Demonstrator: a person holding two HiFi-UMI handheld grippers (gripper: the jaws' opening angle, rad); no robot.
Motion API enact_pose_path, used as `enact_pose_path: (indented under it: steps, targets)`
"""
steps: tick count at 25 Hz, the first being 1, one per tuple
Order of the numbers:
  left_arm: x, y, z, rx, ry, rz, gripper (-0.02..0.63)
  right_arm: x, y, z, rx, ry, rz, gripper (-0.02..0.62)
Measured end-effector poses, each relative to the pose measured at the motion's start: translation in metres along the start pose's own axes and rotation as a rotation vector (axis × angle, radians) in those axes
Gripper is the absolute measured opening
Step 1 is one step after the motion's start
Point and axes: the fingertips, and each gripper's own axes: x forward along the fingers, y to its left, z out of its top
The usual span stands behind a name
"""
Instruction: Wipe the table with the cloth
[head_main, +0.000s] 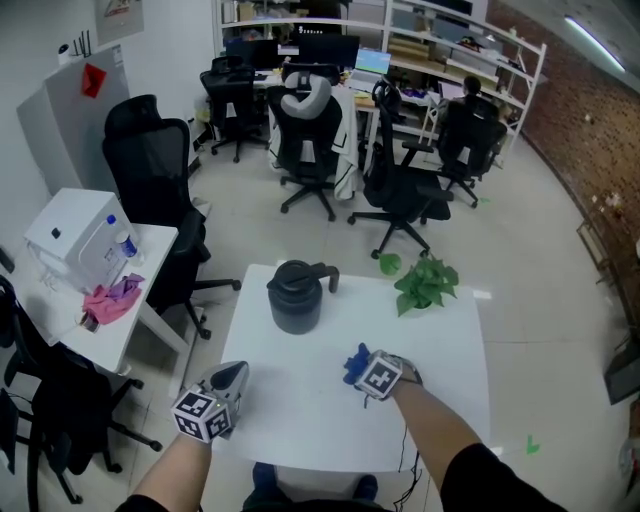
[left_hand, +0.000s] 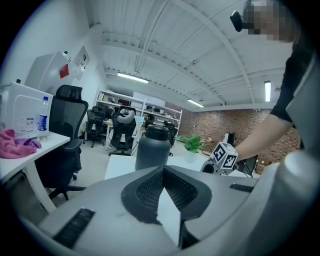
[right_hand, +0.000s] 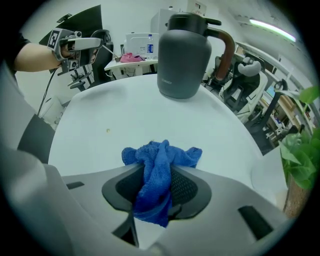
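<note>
White tabletop (head_main: 300, 430) spread wide under me, dark jug (head_main: 297, 295) standing at its far side. My right gripper (right_hand: 159, 176) sits low over the near middle, jaws clenched on the blue cloth (right_hand: 161, 159), which bunches out ahead and looks to rest on the surface. My left gripper (head_main: 232, 375) hovers by the near-left edge, jaws pinched together on nothing. I'd call this the wipe itself, early on. Next: press the cloth down and sweep across, toward that small speck (right_hand: 108, 131), stopping short of the jug.

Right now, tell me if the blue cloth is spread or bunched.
Bunched up: the blue cloth is crumpled in a wad, pinched between the right gripper's jaws.
</note>
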Motion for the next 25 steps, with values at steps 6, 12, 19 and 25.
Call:
enact_pose_path:
  steps: [6,12,19,25]
  targets:
    - [-0.005,0.003,0.001,-0.005,0.000,0.003,0.000,0.010,0.020,0.023,-0.072,0.007,0.039,0.132]
    - [-0.007,0.005,-0.002,-0.004,-0.001,0.008,0.000,0.016,0.042,0.038,-0.140,-0.003,0.066,0.124]
    - [-0.006,0.000,-0.002,-0.009,-0.002,0.002,0.000,0.020,0.094,0.058,-0.220,-0.031,0.119,0.118]
    - [-0.003,-0.005,-0.001,-0.003,0.000,-0.003,0.000,0.020,0.104,0.057,-0.243,-0.037,0.120,0.118]
